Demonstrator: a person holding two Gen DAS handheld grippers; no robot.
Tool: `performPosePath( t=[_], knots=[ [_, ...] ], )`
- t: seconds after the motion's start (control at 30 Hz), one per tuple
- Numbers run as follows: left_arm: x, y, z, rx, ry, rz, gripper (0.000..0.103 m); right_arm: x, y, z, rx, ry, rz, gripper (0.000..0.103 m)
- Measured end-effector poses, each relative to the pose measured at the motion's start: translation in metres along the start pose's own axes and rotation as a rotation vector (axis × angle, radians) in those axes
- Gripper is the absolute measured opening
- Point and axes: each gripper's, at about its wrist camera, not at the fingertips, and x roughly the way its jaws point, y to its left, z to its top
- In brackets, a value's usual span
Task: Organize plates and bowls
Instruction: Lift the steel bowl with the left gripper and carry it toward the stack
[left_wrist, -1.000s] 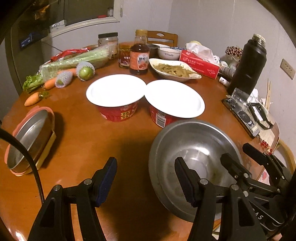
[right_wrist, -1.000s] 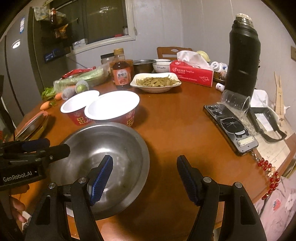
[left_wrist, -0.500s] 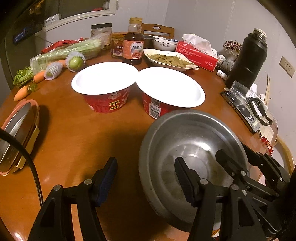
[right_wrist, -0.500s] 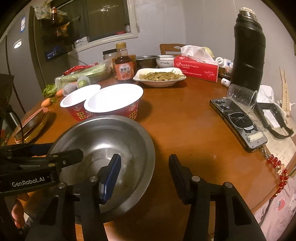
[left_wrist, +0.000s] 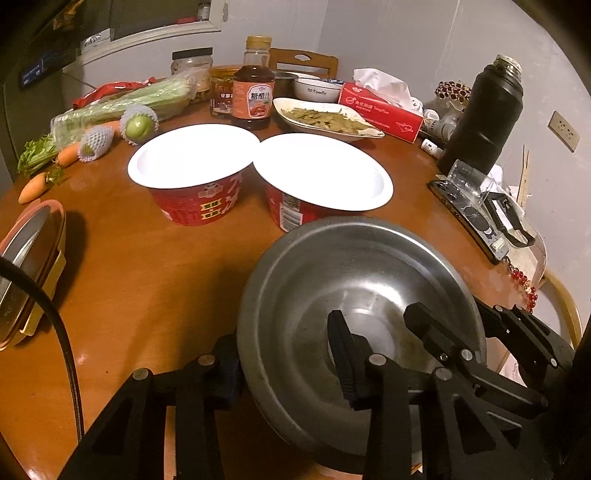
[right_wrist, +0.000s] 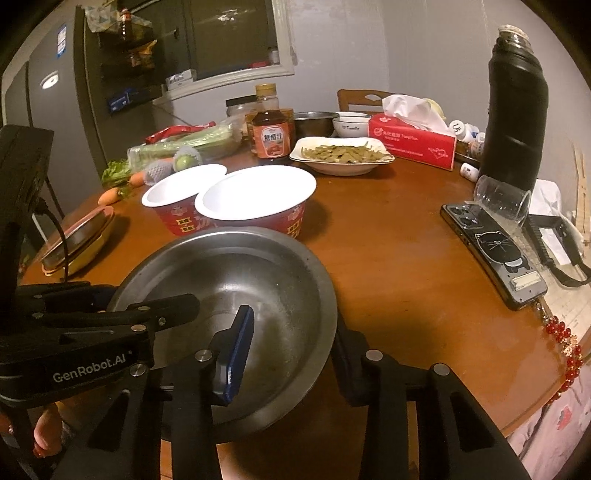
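Observation:
A wide steel bowl (left_wrist: 332, 277) (right_wrist: 258, 273) sits at the near edge of the round wooden table (left_wrist: 147, 280). My left gripper (left_wrist: 280, 332) straddles its left rim, one finger outside and one over the inside. Its jaws are closing, and the inner pad still stands off the wall. My right gripper (right_wrist: 293, 321) straddles the right rim the same way, jaws closing, inner blue pad clear of the metal. Each gripper shows in the other's view. Two red paper bowls (left_wrist: 192, 158) (left_wrist: 321, 170) with white insides stand just behind the steel bowl.
A white plate of greens (left_wrist: 325, 118), a small white bowl (left_wrist: 316, 90), a sauce bottle (left_wrist: 253, 99) and a tissue box (left_wrist: 380, 107) stand farther back. A black flask (right_wrist: 513, 122), tipped cup (right_wrist: 502, 199) and phone (right_wrist: 491, 254) lie right. Celery, carrots and a lidded dish (left_wrist: 29, 258) lie left.
Both grippers' jaws have narrowed around the steel bowl's rim. The bowl fills more of both views than a second ago.

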Motion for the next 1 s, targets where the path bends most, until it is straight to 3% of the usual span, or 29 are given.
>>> performPosePath(
  t=[0.6,1.0],
  knots=[
    [-0.065,0.046,-0.01,-0.045,-0.094,0.074,0.041,-0.026,0.063,0.012,-0.078,-0.043,0.079,0.042],
    [-0.061,0.069,-0.025,-0.066,-0.067,0.09,0.041,-0.021,0.092,0.007,-0.141,-0.009,0.091,0.042]
  ],
)
